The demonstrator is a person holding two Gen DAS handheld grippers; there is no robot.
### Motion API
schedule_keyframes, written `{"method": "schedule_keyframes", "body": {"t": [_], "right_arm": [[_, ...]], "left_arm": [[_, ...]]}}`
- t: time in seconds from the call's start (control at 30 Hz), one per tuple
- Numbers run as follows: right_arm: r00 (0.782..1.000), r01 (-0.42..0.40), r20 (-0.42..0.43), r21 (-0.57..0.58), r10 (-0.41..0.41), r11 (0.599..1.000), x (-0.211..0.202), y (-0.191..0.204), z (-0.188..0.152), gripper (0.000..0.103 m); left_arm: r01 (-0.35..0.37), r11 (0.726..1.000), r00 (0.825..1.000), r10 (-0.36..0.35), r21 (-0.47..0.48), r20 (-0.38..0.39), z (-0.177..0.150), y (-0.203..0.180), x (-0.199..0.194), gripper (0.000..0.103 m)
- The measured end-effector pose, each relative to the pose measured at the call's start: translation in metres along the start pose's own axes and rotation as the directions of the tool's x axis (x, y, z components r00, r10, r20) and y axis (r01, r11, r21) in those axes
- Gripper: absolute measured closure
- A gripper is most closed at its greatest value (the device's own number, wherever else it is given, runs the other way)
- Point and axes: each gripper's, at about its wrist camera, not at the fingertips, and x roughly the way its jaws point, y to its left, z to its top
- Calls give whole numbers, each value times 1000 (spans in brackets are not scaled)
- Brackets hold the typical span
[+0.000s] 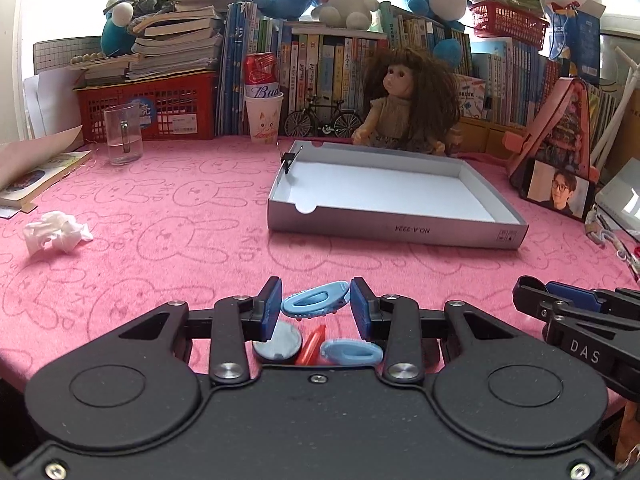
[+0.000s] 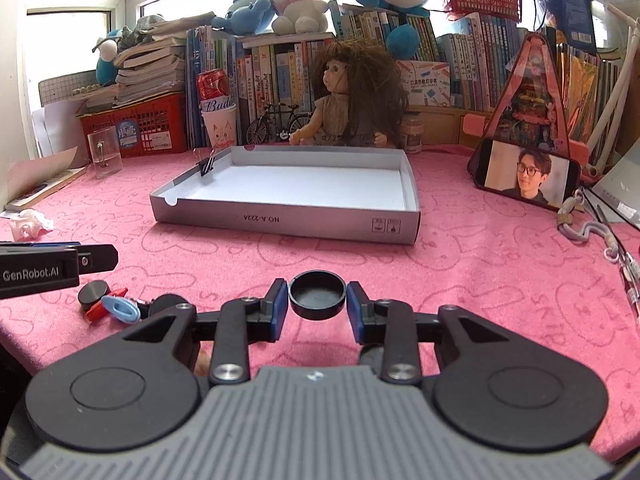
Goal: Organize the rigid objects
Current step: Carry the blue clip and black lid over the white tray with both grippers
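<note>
My left gripper (image 1: 316, 306) clamps a light-blue oval plastic clip (image 1: 315, 303); my right gripper (image 2: 317, 300) clamps a round black plastic cap (image 2: 317, 294). Below the left one lie a grey disc (image 1: 277, 345), a red clip (image 1: 313, 345) and a second blue clip (image 1: 352, 353). Ahead on the pink bunny-print tablecloth (image 1: 160, 248) sits the shallow grey cardboard box lid (image 1: 396, 230), a black binder clip (image 1: 289, 159) on its rim, with open cloth between. A long-haired doll (image 1: 404, 100) sits behind it.
</note>
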Motion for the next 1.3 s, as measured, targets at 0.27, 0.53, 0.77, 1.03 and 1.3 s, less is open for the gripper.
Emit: {"method": "schedule_keyframes", "body": {"t": [0.27,0.53,0.77,1.03,1.3], "right_arm": [[1000,-8,13,33,8,999,10,-12,22,65],[1000,-21,2,75,21,997,31,-23,41,65],[1000,-23,-3,72,24,997,49,-25,57,65],[999,-30,-20,120,33,992,76,-36,79,65],[1000,-22,-17,136,25,990,109,-45,94,65]], "left_arm": [[32,999,999,-31,-34,8,28,8,17,68],[78,995,997,-80,-59,-20,52,13,40,68],[100,994,994,-101,-34,-33,66,2,61,68],[118,992,992,-119,-41,-27,93,-7,98,68],[104,994,993,-105,-21,-48,112,-20,146,68]]}}
